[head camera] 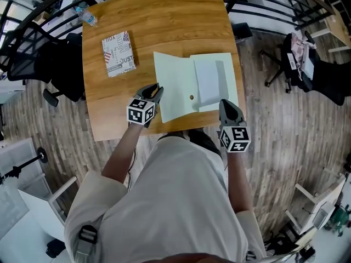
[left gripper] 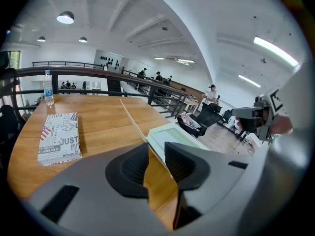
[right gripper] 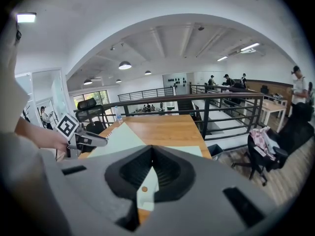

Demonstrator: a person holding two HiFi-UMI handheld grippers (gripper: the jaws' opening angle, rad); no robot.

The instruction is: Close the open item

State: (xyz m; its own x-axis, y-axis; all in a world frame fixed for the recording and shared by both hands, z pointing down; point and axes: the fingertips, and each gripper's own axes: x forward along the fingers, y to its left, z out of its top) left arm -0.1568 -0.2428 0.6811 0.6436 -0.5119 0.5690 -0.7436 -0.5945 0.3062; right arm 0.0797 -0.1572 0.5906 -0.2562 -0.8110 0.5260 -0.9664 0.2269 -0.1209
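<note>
A pale green folder (head camera: 175,86) lies open on the wooden table (head camera: 164,15), with a white sheet (head camera: 207,81) in its right half and a brown button (head camera: 191,97) near the middle. My left gripper (head camera: 155,92) is at the left flap's near corner. In the left gripper view the flap's thin edge (left gripper: 133,122) runs up between the jaws (left gripper: 156,149), which pinch it. The right gripper view shows that flap (right gripper: 118,136) raised at a slant. My right gripper (head camera: 226,106) sits at the folder's near right corner, fingertips together (right gripper: 151,151), nothing seen between them.
A patterned book (head camera: 118,53) lies on the table's left part and a water bottle (head camera: 86,16) stands at the far left corner. Black office chairs stand at the left (head camera: 33,59) and right (head camera: 307,64). A railing runs behind the table.
</note>
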